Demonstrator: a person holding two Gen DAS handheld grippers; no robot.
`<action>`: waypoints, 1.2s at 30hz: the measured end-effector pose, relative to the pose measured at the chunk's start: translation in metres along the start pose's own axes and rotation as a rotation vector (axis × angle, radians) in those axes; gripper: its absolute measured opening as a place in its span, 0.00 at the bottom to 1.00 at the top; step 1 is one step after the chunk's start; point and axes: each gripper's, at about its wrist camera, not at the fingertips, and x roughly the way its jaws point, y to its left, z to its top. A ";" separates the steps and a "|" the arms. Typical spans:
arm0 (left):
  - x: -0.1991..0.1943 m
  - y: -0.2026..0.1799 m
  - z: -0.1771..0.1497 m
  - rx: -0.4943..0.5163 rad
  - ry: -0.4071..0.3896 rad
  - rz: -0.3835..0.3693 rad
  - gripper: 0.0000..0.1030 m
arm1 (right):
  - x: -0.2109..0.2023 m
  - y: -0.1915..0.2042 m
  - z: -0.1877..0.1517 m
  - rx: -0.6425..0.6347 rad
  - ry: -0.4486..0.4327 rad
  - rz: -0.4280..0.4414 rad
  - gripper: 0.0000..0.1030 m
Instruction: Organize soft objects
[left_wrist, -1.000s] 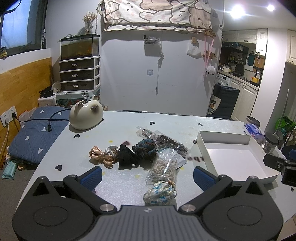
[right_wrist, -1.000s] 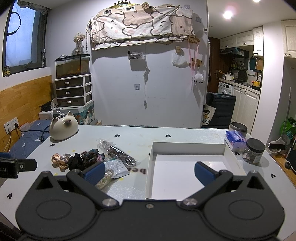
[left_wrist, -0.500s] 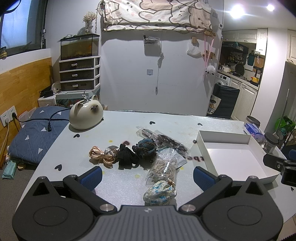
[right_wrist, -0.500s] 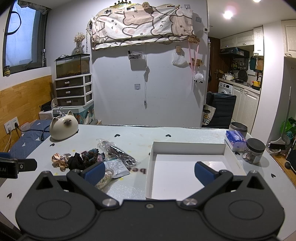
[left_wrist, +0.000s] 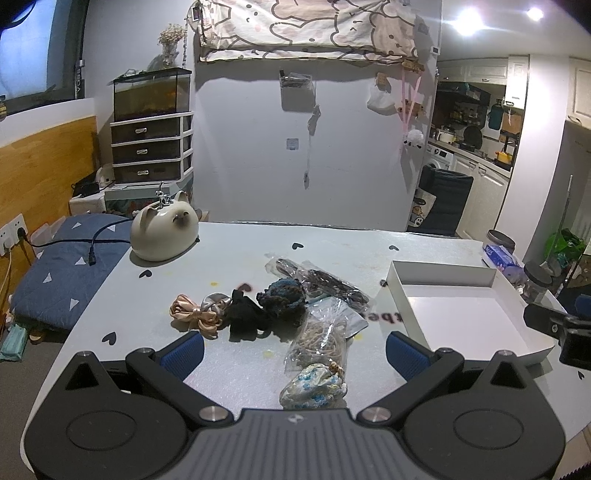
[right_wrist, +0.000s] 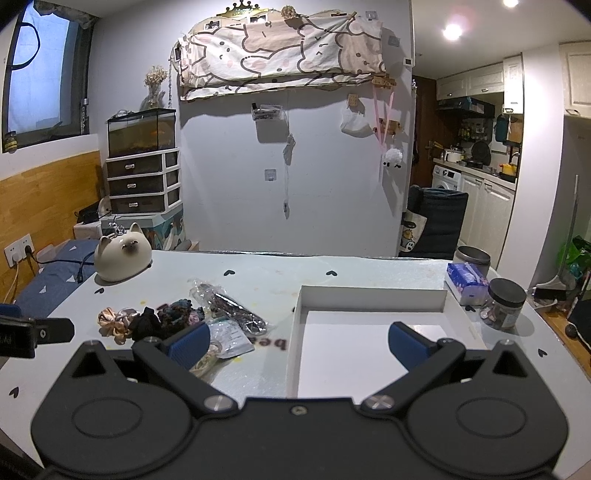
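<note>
Soft hair ties lie in a row mid-table: a pink satin scrunchie (left_wrist: 194, 314), a black scrunchie (left_wrist: 245, 317) and a dark teal knitted one (left_wrist: 284, 295). Clear bags of hair ties (left_wrist: 325, 338) lie beside them, and a blue-floral pouch (left_wrist: 314, 386) lies nearest me. An empty white tray (left_wrist: 443, 275) stands to the right. My left gripper (left_wrist: 293, 352) is open above the floral pouch. My right gripper (right_wrist: 299, 341) is open over the tray's (right_wrist: 369, 293) left wall. The scrunchies (right_wrist: 147, 319) show at its left.
A cream cat-shaped holder (left_wrist: 164, 230) stands at the back left. A tissue pack (right_wrist: 467, 282), a lidded jar (right_wrist: 504, 302) and a tin (right_wrist: 472, 256) stand right of the tray. The table's left edge drops to a blue cushion (left_wrist: 62, 266).
</note>
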 end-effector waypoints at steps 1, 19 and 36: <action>0.001 -0.001 0.001 0.001 -0.001 0.000 1.00 | 0.000 -0.001 0.001 -0.001 -0.002 -0.001 1.00; 0.040 0.039 0.044 -0.091 -0.027 0.083 1.00 | 0.049 0.011 0.036 -0.010 -0.019 0.074 1.00; 0.130 0.110 0.052 -0.093 0.083 0.152 1.00 | 0.119 0.065 0.019 -0.140 0.094 0.208 1.00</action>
